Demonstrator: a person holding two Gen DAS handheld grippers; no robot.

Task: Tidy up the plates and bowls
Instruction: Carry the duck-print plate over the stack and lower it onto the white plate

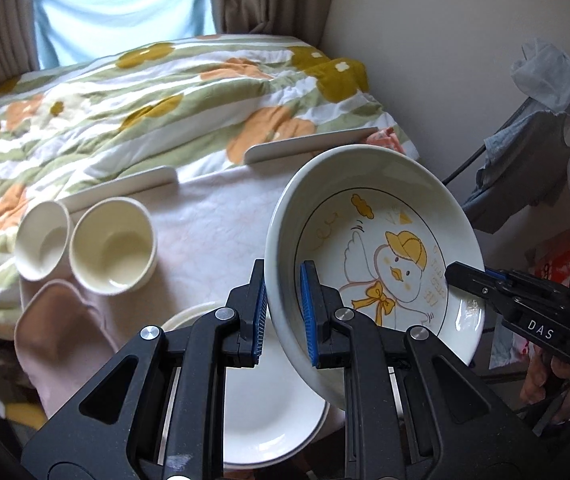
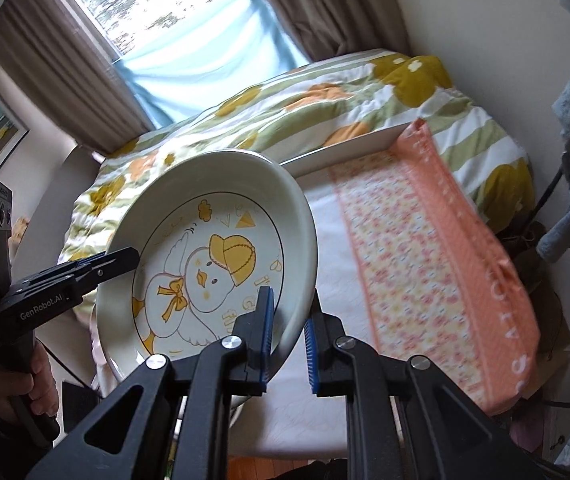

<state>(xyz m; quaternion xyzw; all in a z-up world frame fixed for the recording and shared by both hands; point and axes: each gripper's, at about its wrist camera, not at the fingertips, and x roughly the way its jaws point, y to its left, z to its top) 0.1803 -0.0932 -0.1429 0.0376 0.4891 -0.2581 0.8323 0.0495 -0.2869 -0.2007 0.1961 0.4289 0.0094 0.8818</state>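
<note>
The deep cream ceramic plate printed with a yellow-capped duck (image 1: 385,256) hangs tilted in the air between my two tools, above the plain white plates stacked flat (image 1: 269,420) on the pink-clothed surface (image 1: 213,224); my left gripper (image 1: 283,312) has its jaws pinching the plate's near rim, one blue pad inside and one outside; my right gripper (image 2: 289,322) straddles the opposite rim, inner pad on the glaze, outer pad seemingly a little off the wall, so whether it truly clamps I cannot tell; I judge the double hold is there to steady a heavy, slippery dish while it goes onto the stack or passes from one tool to the other; beyond sit two small cream bowls (image 1: 85,240) side by side near the surface's far edge, beside a folded pink cloth (image 1: 61,328); an orange flowered towel (image 2: 437,248) drapes the right side.
</note>
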